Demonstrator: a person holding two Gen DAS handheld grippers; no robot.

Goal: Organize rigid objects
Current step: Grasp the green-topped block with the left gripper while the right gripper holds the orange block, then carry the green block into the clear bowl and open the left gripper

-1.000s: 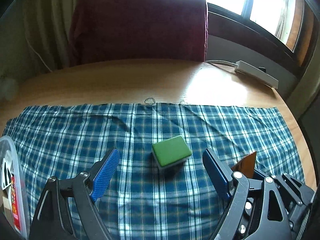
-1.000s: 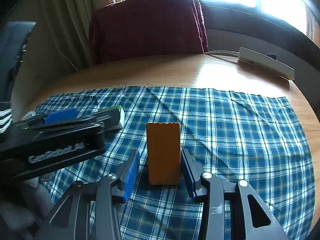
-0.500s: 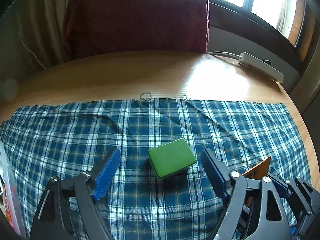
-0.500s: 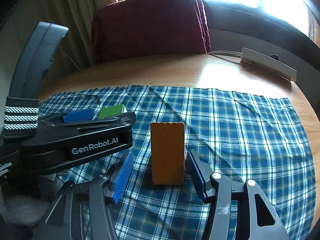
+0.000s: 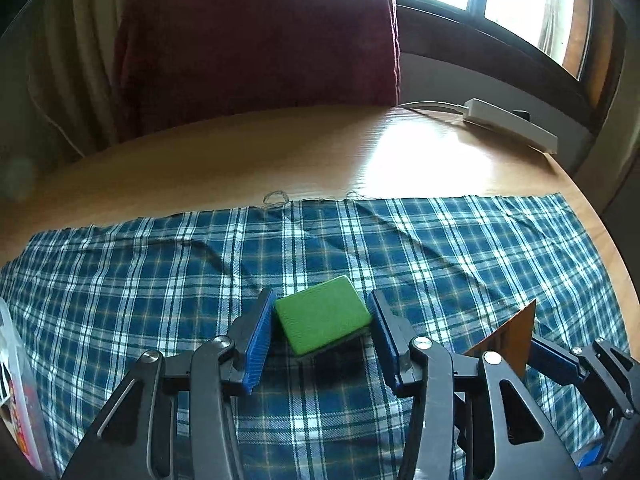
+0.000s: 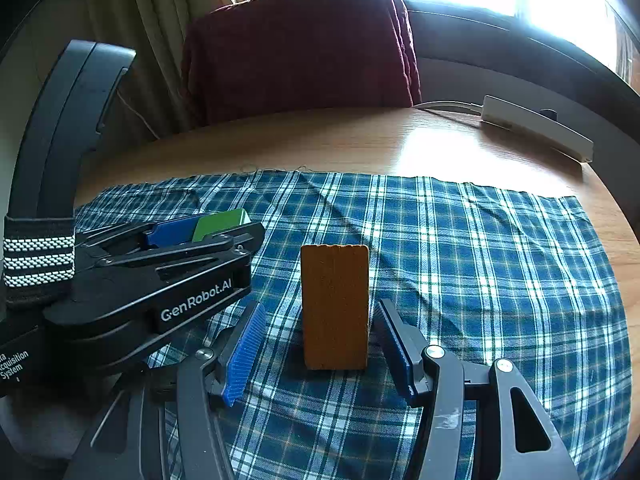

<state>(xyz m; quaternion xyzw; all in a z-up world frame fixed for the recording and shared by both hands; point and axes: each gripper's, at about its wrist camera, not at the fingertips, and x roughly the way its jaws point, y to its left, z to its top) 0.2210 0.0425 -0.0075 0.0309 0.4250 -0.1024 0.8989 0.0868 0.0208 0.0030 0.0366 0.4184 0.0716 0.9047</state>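
At lower centre, the left gripper (image 5: 320, 330) pinches a green block (image 5: 322, 325) lying on the plaid cloth (image 5: 460, 248), ready to lift, while the right gripper (image 6: 318, 338) straddles an upright orange block (image 6: 335, 306) without touching, needing to close.

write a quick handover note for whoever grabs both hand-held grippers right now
Left hand-held gripper: shut on the green block, which is tilted on the plaid cloth.
Right hand-held gripper: open, fingers either side of the upright orange block, gaps visible on both sides.
Done: nothing visibly put away. A clear container's edge shows at far left.
Left: lift the green block, close on the orange one, and sort both.
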